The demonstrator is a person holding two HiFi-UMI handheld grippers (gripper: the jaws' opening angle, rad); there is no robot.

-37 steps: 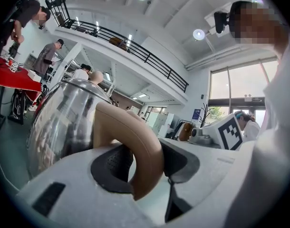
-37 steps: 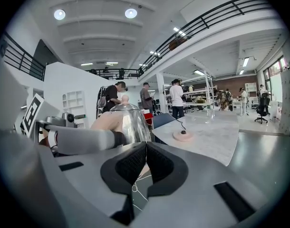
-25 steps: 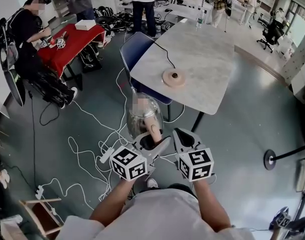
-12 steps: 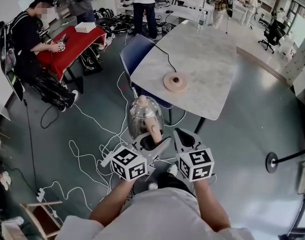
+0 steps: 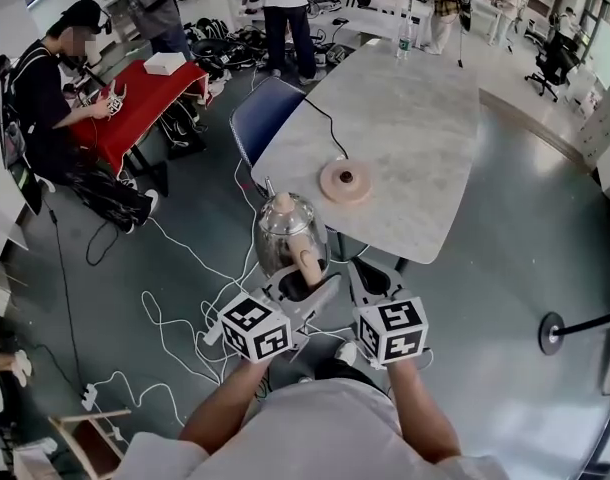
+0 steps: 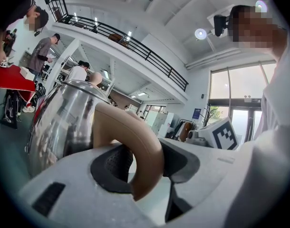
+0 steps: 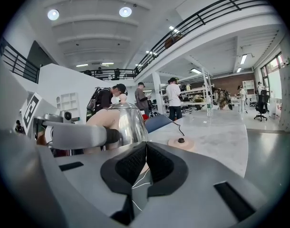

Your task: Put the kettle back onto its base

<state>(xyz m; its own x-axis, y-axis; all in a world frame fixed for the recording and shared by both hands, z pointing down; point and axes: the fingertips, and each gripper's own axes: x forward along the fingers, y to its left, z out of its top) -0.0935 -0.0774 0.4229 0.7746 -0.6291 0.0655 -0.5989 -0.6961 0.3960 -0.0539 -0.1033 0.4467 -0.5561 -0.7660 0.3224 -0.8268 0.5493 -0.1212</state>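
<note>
A shiny steel kettle (image 5: 285, 233) with a tan handle (image 5: 307, 261) and tan lid knob hangs in the air over the floor, just short of the table's near edge. My left gripper (image 5: 303, 290) is shut on the handle (image 6: 135, 141); the kettle body (image 6: 64, 122) fills the left of the left gripper view. The round tan base (image 5: 345, 180) lies on the marble table (image 5: 405, 108), a black cord running from it. My right gripper (image 5: 370, 280) floats beside the left one, shut with nothing between its pads; kettle (image 7: 123, 122) and base (image 7: 180, 142) show beyond it.
White cables (image 5: 175, 308) trail over the grey floor below the kettle. A blue chair (image 5: 260, 118) is tucked at the table's left side. A person sits at a red-covered table (image 5: 145, 93) at far left; other people stand behind. A water bottle (image 5: 403, 40) stands at the table's far end.
Both grippers and the kettle have advanced toward the table; the base and table edge now lie closer to the kettle. Grip on the handle is unchanged.
</note>
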